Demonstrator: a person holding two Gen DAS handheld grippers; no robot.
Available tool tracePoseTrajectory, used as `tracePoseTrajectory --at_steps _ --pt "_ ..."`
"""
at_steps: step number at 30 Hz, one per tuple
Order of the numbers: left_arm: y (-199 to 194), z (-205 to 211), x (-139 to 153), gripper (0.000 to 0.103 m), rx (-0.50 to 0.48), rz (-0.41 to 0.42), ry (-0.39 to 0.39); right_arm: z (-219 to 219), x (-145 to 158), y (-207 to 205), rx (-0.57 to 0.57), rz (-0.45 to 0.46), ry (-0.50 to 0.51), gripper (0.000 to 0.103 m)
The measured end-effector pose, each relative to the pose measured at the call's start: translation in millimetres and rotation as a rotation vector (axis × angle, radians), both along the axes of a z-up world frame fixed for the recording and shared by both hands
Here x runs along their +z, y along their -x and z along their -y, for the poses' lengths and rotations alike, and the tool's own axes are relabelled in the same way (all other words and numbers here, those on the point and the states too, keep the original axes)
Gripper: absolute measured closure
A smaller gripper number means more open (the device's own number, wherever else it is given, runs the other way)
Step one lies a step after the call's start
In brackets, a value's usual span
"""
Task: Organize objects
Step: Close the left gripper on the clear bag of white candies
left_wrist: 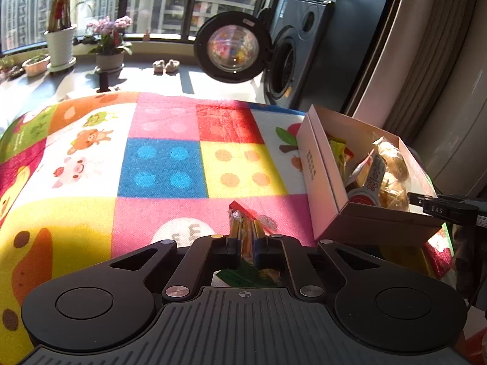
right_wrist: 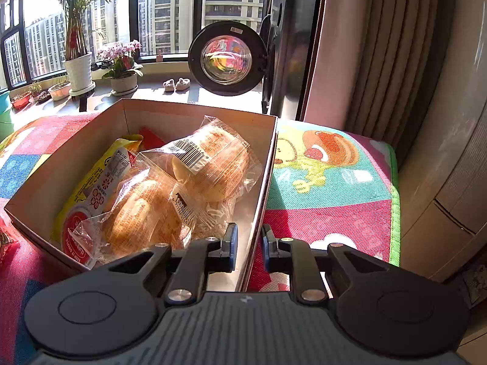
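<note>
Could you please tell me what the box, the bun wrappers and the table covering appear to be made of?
Box: probably matte paperboard, with thin folded walls and creased corners.
Bun wrappers: clear glossy plastic film, crinkled, with glare and a printed barcode.
Table covering: soft, fuzzy printed fabric, likely fleece, judging by its napped, non-reflective surface.

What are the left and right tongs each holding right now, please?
Left tongs: shut on a snack packet.
Right tongs: shut on the cardboard box wall.
</note>
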State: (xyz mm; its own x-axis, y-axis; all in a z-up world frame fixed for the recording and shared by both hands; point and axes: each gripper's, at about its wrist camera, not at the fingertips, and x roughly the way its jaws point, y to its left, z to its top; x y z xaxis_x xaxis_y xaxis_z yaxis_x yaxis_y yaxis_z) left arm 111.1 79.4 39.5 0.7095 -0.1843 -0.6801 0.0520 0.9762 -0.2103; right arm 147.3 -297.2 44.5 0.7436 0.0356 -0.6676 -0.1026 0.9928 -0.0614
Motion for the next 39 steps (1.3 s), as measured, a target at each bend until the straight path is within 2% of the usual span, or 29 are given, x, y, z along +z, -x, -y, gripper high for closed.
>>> tracePoseTrajectory --at_steps 3,5,10,12,13,14,17,19,26,29,31,35,36,37,39 --pt "4 -7 6 0.095 0.008 0.004 -0.011 0 0 0 0.0 0.0 -0.001 0.086" --pt "4 -15 5 0.094 0.036 -0.008 0.01 0 0 1 0.002 -0.001 -0.004 0.086" --pt "2 -46 -21 0.09 0.126 -0.134 0.147 1 -1 2 0.005 0.0 -0.009 0.086" --pt "0 -50 -35 0.088 0.112 -0.19 0.226 1 -1 2 0.006 0.0 -0.007 0.086" --pt "-1 -51 -41 0.083 0.108 -0.21 0.262 1 -1 2 0.007 0.0 -0.007 0.086" --pt "-2 -51 -44 0.078 0.108 -0.217 0.281 1 -1 2 0.007 0.0 -0.006 0.086" --pt "-6 -51 -48 0.076 0.098 -0.204 0.324 2 -1 2 0.007 0.0 -0.007 0.086" --pt "-10 -48 -49 0.075 0.091 -0.195 0.32 2 -1 2 0.006 0.0 -0.008 0.086" --pt "-24 -30 -39 0.073 0.019 -0.156 0.237 1 -1 3 0.008 0.0 -0.008 0.085" --pt "-23 -23 -30 0.073 -0.001 -0.114 0.088 1 -1 3 0.008 0.0 -0.008 0.086" --pt "-18 -19 -25 0.073 -0.032 -0.103 -0.041 2 -1 3 0.008 0.0 -0.007 0.085" --pt "-6 -8 -29 0.073 -0.155 -0.177 -0.12 1 0 3 0.008 -0.004 -0.003 0.085" --pt "-2 -2 -34 0.07 -0.181 -0.188 -0.143 0 0 3 0.008 -0.004 -0.003 0.085" --pt "4 4 -35 0.063 -0.204 -0.155 -0.178 0 0 3 0.008 -0.004 -0.003 0.085" --pt "6 16 -38 0.041 -0.24 -0.147 -0.2 0 0 3 0.007 -0.004 -0.003 0.085"
